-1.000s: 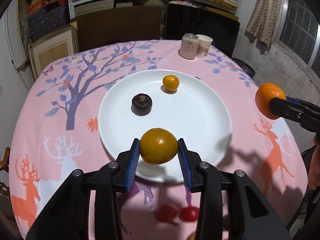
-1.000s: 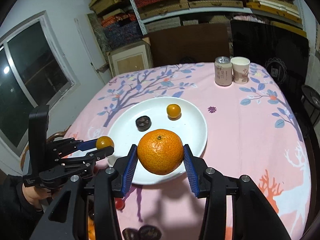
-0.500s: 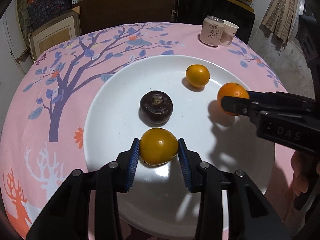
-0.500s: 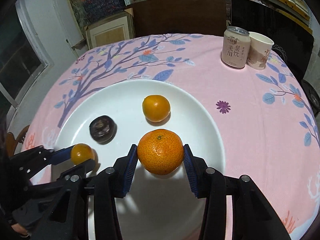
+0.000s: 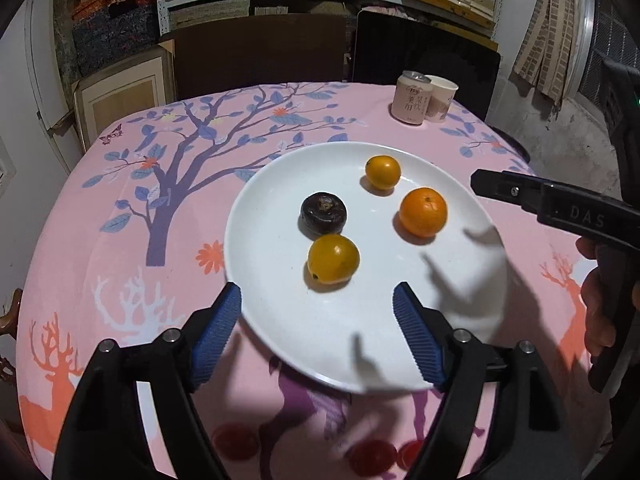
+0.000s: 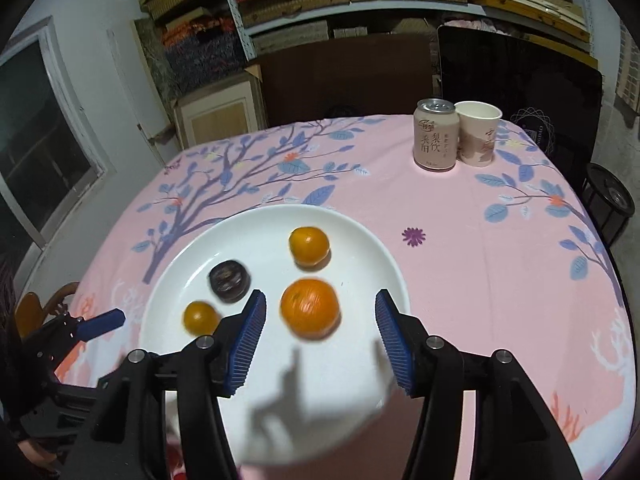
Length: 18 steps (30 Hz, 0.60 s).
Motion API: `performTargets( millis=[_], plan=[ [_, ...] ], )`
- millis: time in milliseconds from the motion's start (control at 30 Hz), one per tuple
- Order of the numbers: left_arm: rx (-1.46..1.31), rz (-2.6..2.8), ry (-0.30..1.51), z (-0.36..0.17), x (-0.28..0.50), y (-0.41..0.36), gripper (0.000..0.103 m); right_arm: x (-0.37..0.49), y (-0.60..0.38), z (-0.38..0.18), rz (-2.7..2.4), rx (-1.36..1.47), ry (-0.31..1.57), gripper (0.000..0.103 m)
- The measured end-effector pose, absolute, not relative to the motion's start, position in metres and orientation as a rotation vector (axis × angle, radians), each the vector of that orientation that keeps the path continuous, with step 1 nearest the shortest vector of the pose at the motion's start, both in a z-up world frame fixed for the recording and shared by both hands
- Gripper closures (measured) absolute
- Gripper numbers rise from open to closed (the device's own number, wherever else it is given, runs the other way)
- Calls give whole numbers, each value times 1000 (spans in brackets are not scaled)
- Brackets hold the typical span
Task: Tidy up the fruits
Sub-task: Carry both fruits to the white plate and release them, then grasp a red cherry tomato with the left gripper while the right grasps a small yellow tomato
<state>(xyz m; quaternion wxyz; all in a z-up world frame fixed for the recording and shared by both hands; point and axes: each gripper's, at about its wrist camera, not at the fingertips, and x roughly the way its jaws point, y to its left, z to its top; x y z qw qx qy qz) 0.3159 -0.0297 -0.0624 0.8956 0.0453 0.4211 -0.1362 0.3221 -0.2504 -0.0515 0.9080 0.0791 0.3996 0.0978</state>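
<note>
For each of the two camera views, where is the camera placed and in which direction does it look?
Left wrist: on the left gripper, looking down over the white plate; its own open fingers, the right gripper and a hand show.
Right wrist: on the right gripper, looking down at the plate from the other side; its open fingers and the left gripper show.
Shared: plate, four fruits, can, paper cup.
</note>
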Motion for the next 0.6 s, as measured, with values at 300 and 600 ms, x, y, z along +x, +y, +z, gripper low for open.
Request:
performTargets(
  millis=[300,600],
  plan=[
    [201,-376,752,-41,156,-3,19,170,-240,-62,295,166,839,41],
    [283,-320,822,-94,67,18,17,72,-238,-101,292,201,812,41]
  ],
)
